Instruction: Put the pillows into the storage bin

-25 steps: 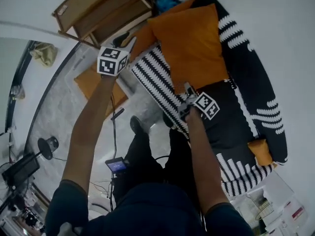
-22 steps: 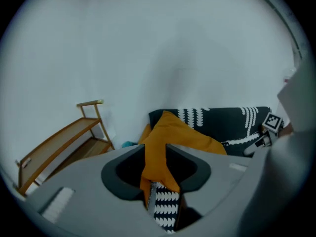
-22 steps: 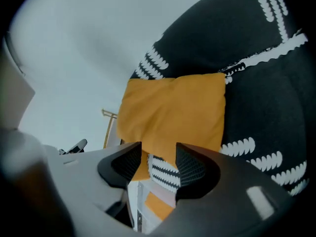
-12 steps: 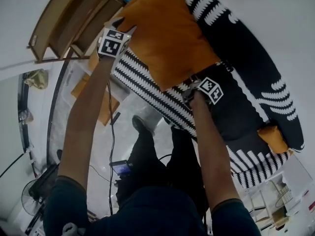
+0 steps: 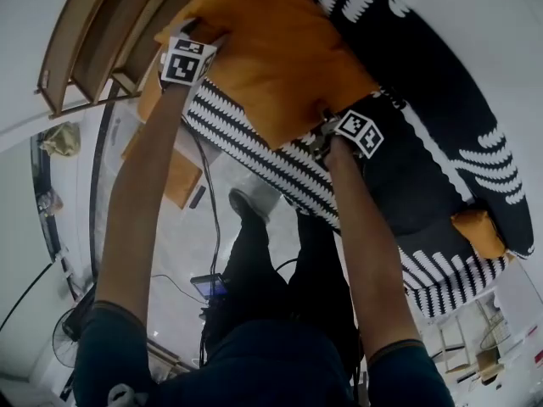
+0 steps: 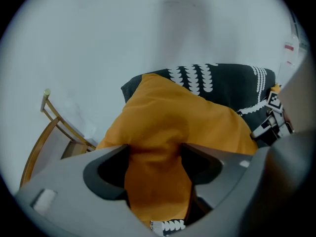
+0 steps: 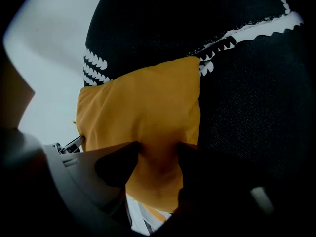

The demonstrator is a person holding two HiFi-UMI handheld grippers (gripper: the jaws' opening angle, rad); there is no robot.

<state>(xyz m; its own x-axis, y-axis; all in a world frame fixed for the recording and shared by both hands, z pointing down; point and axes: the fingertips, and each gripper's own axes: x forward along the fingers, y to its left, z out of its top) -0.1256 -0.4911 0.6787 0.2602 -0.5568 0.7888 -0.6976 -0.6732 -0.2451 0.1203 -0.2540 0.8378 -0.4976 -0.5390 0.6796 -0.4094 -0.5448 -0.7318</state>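
Observation:
A big orange pillow [image 5: 271,58] lies on the black and white striped sofa [image 5: 424,142]. My left gripper [image 5: 210,47] is at its left corner and my right gripper [image 5: 322,127] at its near right corner. In the left gripper view the gripper [image 6: 154,154] has a bunched fold of the pillow [image 6: 173,117] between its wide jaws. In the right gripper view the gripper [image 7: 159,149] straddles the pillow's [image 7: 143,102] edge the same way. Both pairs of jaws have just been opening, with the pillow between them. No storage bin is clearly in view.
A second orange pillow [image 5: 180,183] lies low beside the sofa's left end, and a small one [image 5: 479,231] sits at its right end. A wooden shelf unit [image 5: 93,32] stands at the upper left. The person's legs and shoe [image 5: 246,206] are below, by a cable.
Both grippers have moved onto the pillow. The left one came from beside the sofa's edge to the pillow's left corner; the right one pushed onto the near corner. The head view has tilted.

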